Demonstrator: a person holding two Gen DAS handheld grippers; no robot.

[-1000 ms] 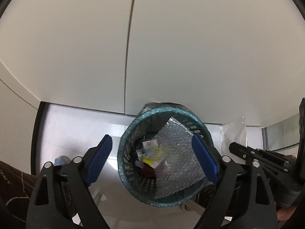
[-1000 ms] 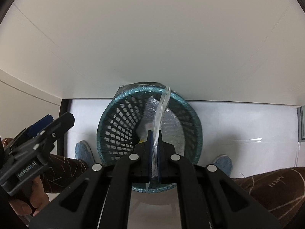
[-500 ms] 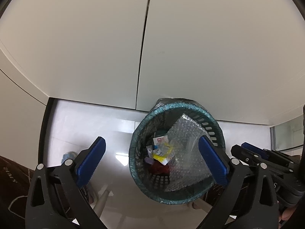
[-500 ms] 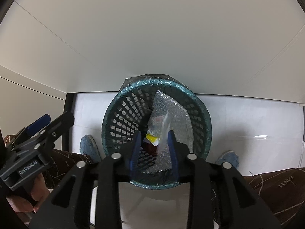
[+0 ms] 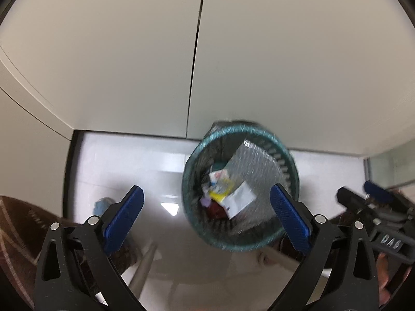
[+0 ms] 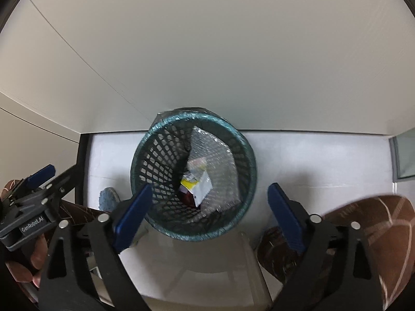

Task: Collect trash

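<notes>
White wall panels and a pale glossy floor (image 6: 311, 160) frame a teal mesh wastebasket (image 6: 145, 160) that stands on the floor against the foot of the wall. Inside it a sheet of bubble wrap (image 6: 220, 160) leans against the far and right side, and on top of the pile lie a white slip of paper (image 6: 203, 189), a yellow wrapper (image 6: 189, 182) and something dark red (image 6: 189, 199) lower down. From the left wrist view the same basket (image 5: 290, 155) appears blurred, with the bubble wrap (image 5: 256, 165), the white paper (image 5: 240, 199) and the yellow wrapper (image 5: 219, 194) showing in its mouth.

Above the basket's near rim the right claw (image 6: 210, 215) is spread wide, its blue pads (image 6: 132, 213) well apart and empty. Its side also shows at the right edge of the left wrist view (image 5: 373, 207). To the left, the left claw (image 5: 207, 220) is likewise wide and holds nothing, its blue pads (image 5: 124, 216) apart over the floor and the basket's left side; its side shows at the left edge of the right wrist view (image 6: 39, 181).

Brown patterned trouser legs (image 6: 371, 223) and a blue slipper (image 6: 109, 197) sit near the basket.
</notes>
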